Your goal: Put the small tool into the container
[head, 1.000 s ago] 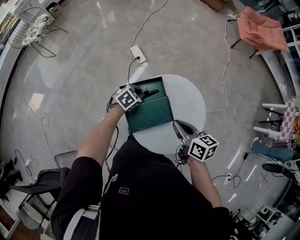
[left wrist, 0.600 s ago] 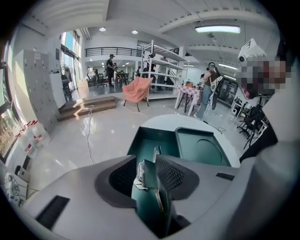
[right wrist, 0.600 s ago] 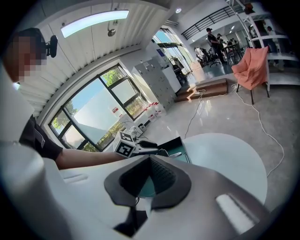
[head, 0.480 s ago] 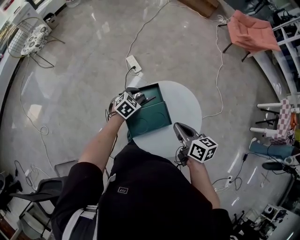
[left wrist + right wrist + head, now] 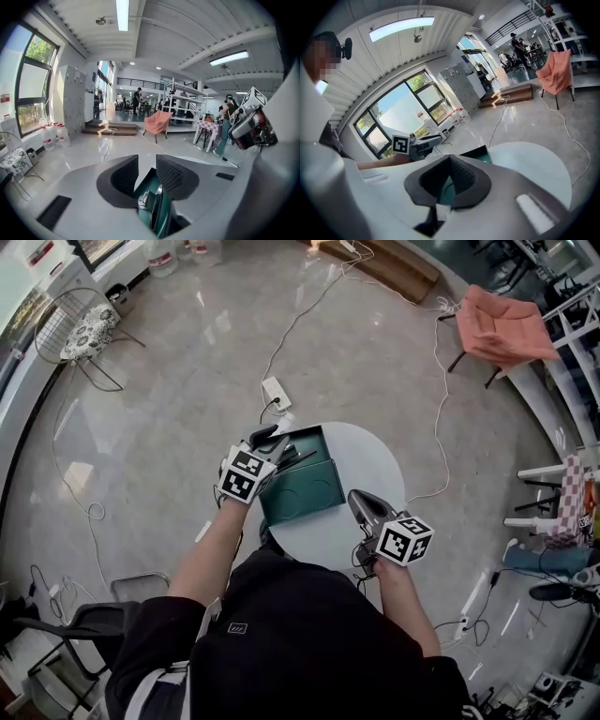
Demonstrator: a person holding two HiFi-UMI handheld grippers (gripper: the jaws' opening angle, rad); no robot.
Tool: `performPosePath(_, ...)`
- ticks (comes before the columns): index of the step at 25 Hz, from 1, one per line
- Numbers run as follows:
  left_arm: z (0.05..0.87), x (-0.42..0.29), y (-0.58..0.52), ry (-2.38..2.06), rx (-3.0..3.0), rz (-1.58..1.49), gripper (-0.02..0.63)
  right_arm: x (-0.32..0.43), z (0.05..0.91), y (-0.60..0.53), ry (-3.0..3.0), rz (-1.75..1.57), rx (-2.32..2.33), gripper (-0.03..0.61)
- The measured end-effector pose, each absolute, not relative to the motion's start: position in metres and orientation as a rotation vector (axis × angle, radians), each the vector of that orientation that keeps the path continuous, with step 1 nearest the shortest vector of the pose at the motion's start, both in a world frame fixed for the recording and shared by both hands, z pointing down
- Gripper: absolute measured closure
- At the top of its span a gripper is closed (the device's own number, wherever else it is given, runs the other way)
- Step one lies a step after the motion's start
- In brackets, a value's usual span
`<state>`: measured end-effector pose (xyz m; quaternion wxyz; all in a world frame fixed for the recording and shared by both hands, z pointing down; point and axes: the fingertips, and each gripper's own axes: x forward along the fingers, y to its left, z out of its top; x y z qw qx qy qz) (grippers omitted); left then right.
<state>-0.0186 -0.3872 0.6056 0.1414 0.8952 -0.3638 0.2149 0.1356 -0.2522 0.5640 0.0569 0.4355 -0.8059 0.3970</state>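
One power strip (image 5: 275, 393) lies beyond the container (image 5: 309, 491)

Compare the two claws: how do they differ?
The left claw has just been opening its jaws, now apart and empty; the right claw has its jaws together. The left claw hangs over the teal rectangular container; the right claw hangs over the round white table beside it. Both carry a black-and-white marker cube.
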Motion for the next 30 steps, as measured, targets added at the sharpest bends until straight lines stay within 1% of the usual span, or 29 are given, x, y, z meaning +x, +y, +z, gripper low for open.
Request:
performPosePath(9, 0.518, -0.028, -0.353, -1.224, 2.619, 0.504, 0.53, 0.165, 0.533, -0.255, -2.569, 1.08, 1.314, 0.569)
performPosePath(14, 0.48, -0.044, -0.334, -1.365, 2.548, 0.51, 0.588, 0.185, 0.507, -0.257, -2.648, 0.971, 1.32, 0.569)
performPosePath(16, 0.461, -0.047, -0.324, -1.402, 2.544, 0.495, 0.597, 0.192, 0.494, -0.259, -2.686, 0.943, 1.323, 0.569)
performPosePath(22, 0.409, -0.049, -0.293, -1.451, 2.595, 0.401, 0.606, 0.196, 0.44, -0.267, -2.819, 0.806, 1.34, 0.569)
performPosePath(26, 0.38, -0.058, -0.301, -1.422, 2.633, 0.355, 0.607, 0.187, 0.401, -0.274, -2.87, 0.681, 1.324, 0.569)
performPosePath(30, 0.341, -0.063, -0.313, -1.374, 2.702, 0.341, 0.607, 0.18, 0.346, -0.287, -2.923, 0.486, 1.35, 0.569)
